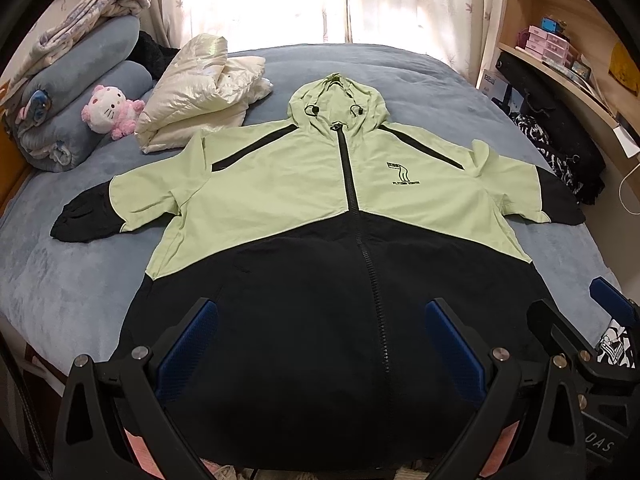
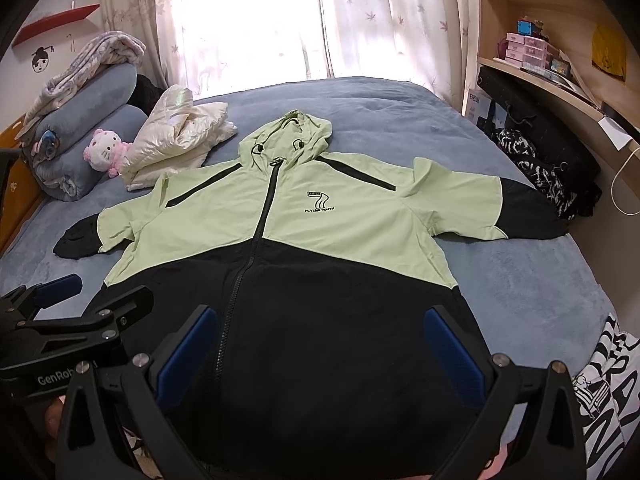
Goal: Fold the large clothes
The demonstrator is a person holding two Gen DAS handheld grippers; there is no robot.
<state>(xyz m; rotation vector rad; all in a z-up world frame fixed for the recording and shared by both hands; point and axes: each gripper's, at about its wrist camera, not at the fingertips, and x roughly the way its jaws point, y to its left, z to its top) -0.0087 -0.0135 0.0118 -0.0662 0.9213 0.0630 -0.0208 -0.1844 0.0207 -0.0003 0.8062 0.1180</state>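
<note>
A hooded jacket (image 1: 320, 208) (image 2: 288, 240), light green above and black below, lies flat and face up on the blue bed, zipped, with both sleeves spread sideways and the hood pointing to the window. My left gripper (image 1: 320, 320) hovers open over the black hem, left of the zip's lower end. My right gripper (image 2: 320, 328) hangs open over the hem to the right of the zip. Each gripper also shows in the other's view: the right gripper (image 1: 580, 304) at the hem's right corner, the left gripper (image 2: 104, 292) at its left corner. Neither holds cloth.
A folded cream puffer jacket (image 1: 200, 96) (image 2: 176, 140), a pink plush toy (image 1: 108, 112) and rolled blue blankets (image 1: 80, 92) sit at the bed's far left. Black and patterned clothes (image 1: 560, 148) lie at the right edge under wooden shelves (image 2: 540, 40). Bare blue bedspread (image 2: 540, 280) flanks the jacket.
</note>
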